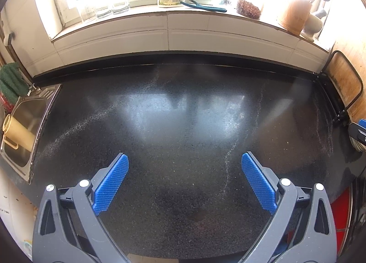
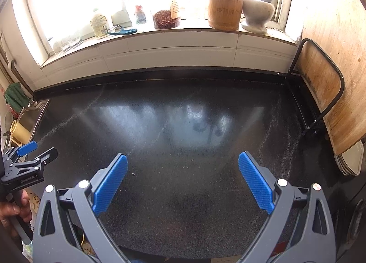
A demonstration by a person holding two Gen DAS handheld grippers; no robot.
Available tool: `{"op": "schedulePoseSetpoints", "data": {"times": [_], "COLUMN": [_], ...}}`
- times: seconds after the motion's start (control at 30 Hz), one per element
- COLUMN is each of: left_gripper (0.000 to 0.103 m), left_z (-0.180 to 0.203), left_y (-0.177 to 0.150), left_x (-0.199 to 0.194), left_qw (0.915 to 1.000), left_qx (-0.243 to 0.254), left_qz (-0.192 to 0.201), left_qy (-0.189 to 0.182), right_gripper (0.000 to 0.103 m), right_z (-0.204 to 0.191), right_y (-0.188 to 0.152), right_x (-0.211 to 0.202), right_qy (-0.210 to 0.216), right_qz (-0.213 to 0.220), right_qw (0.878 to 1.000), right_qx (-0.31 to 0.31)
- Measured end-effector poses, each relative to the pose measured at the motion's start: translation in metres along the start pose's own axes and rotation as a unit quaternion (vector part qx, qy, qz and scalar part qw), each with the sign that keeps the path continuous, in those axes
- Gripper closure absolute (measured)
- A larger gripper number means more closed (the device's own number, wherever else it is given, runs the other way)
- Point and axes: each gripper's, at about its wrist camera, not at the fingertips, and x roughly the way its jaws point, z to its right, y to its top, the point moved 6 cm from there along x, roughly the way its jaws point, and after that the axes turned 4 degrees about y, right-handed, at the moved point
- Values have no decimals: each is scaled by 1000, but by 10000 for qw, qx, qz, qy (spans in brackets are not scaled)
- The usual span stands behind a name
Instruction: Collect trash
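Note:
My left gripper [image 1: 184, 160] hangs open over a dark speckled countertop [image 1: 183, 107], nothing between its blue pads. My right gripper [image 2: 182, 159] is open too, above the same countertop [image 2: 183, 121], and holds nothing. In the right wrist view the left gripper [image 2: 34, 153] shows at the far left edge, held by a hand [image 2: 13, 208]. I see no piece of trash on the counter, only small pale crumbs [image 2: 192, 160] and streaks of fine dust.
A steel sink [image 1: 27, 121] with a cream cup sits at the left. The windowsill carries a bottle [image 2: 98, 25], blue peeler [image 2: 122, 31], jar of red bits [image 2: 165, 20], bamboo utensil holder [image 2: 226, 6] and mortar [image 2: 258, 14]. A wooden board [image 2: 320, 93] in a rack and stacked plates [image 2: 350, 160] stand at right.

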Motion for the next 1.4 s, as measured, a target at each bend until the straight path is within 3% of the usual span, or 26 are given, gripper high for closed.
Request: {"op": "schedulePoseSetpoints", "data": {"times": [1.4], "left_gripper": [7], "left_z": [-3], "left_y": [2], "left_x": [10], "left_qw": [9999], "left_qx": [97], "left_qz": [2], "left_qy": [130], "right_gripper": [9], "right_z": [2], "right_y": [11], "right_x": [18], "right_qy": [113], "right_qz": [-122], "right_qw": [9999], "right_qx": [-36]}}
